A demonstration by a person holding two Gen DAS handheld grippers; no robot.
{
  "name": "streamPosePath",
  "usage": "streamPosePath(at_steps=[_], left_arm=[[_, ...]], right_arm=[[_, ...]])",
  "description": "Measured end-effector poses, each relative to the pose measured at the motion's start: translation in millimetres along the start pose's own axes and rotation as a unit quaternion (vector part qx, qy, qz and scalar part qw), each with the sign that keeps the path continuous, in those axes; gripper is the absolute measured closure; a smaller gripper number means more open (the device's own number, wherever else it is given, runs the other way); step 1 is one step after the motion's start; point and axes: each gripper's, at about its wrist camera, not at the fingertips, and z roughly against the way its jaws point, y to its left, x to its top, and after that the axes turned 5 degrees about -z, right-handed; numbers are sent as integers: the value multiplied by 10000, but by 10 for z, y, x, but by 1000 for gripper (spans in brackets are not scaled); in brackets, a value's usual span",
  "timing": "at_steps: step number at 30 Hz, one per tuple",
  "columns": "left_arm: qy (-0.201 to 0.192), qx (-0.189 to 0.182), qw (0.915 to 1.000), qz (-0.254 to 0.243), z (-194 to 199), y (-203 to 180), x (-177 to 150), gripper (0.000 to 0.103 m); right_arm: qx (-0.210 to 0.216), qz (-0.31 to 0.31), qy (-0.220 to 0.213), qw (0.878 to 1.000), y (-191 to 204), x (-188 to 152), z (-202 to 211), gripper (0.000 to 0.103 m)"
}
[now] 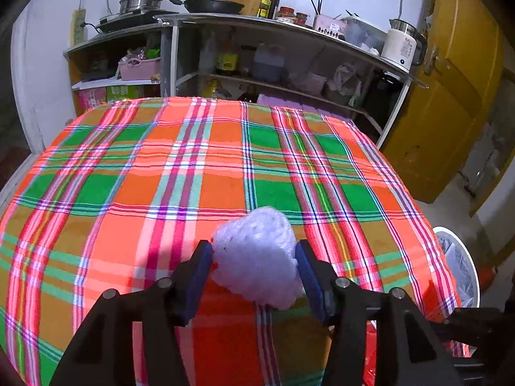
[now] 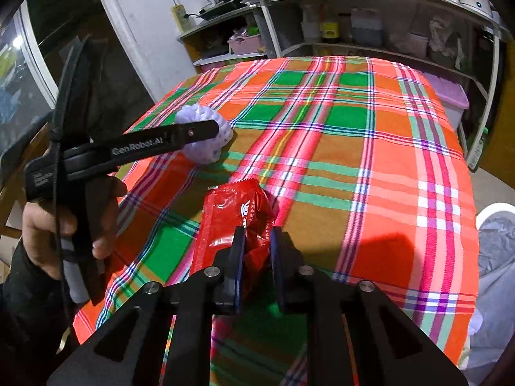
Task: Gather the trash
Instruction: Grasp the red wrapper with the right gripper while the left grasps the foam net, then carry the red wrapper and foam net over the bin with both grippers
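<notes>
1. On the plaid-covered table (image 1: 128, 193), a white foam net (image 1: 257, 257) sits between the left gripper's (image 1: 254, 257) spread fingers.
2. Right gripper (image 2: 256, 247) fingers pinch a red wrapper (image 2: 231, 218).

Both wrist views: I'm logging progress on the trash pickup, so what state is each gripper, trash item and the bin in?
Left gripper: open, jaws either side of the foam net.
White foam net: lying on the tablecloth, not gripped.
Right gripper: shut on the wrapper.
Red wrapper: crumpled, pinched between the jaws.
Trash bin: open, lined with a bag, beside the table.
</notes>
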Motion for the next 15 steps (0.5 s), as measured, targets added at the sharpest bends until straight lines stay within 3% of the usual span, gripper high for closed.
streamPosePath(at_steps=[3,8,15], left_arm=[[6,22,10000,-67,-33,-37,-10,51],[-22,55,9999,-160,-12,-89,-24,62],[-101,54,9997,-231,164,-205,-95,67]], right_arm=[[10,-28,-30,10000,-50,3,35,88],[-39,-92,-110,9999,-116,4,104,88],[-81,-133,-251,9996,-159,9,236,88]])
